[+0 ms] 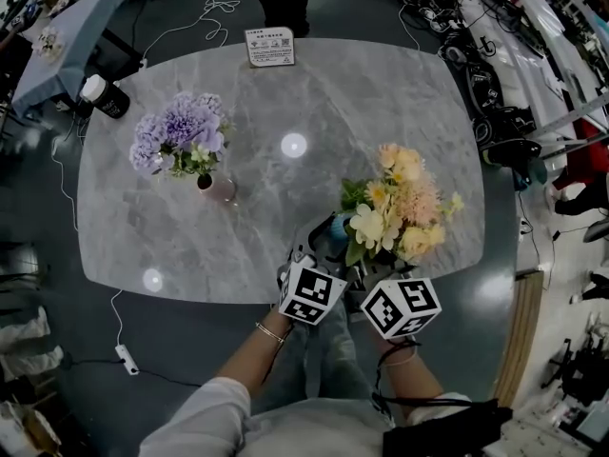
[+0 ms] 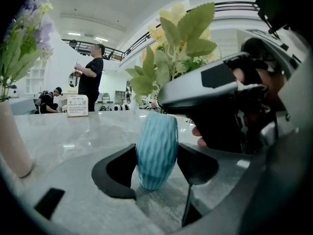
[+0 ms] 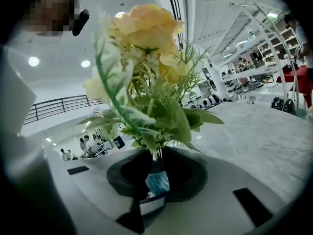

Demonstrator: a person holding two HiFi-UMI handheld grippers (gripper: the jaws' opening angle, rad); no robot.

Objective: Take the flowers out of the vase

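**Head view.** A grey marbled worktop [image 1: 285, 208] is filling the frame. The blue vase [image 1: 338, 225] is standing near its 5 o'clock edge, carrying the yellow bouquet [image 1: 400, 203], whose blooms are leaning toward 3 o'clock. The left claw [image 1: 319, 250] is reaching in from 6 o'clock at vase level. The right claw [image 1: 366, 272] is coming in just beside it, at the base of the bouquet. A purple bouquet [image 1: 181, 131] in a pink vase [image 1: 221, 188] is standing well apart at 10 o'clock, and a placard [image 1: 269, 48] is sitting at 12 o'clock.

**Left gripper view.** The left claw [image 2: 156, 168] is standing wide, one jaw on each flank of the upright blue vase [image 2: 156, 148], both jaws touching its ribbed wall and bracing it on the worktop. The right claw's body is crossing at 2 o'clock. A person [image 2: 92, 75] is standing at 10 o'clock in the background.

**Right gripper view.** The right claw [image 3: 154, 168] is drawn nearly together, pinching the green stems [image 3: 157, 155] just above the vase mouth [image 3: 157, 182]. The yellow bouquet [image 3: 146, 43] is rising toward 12 o'clock, its stems not yet out of the vase.
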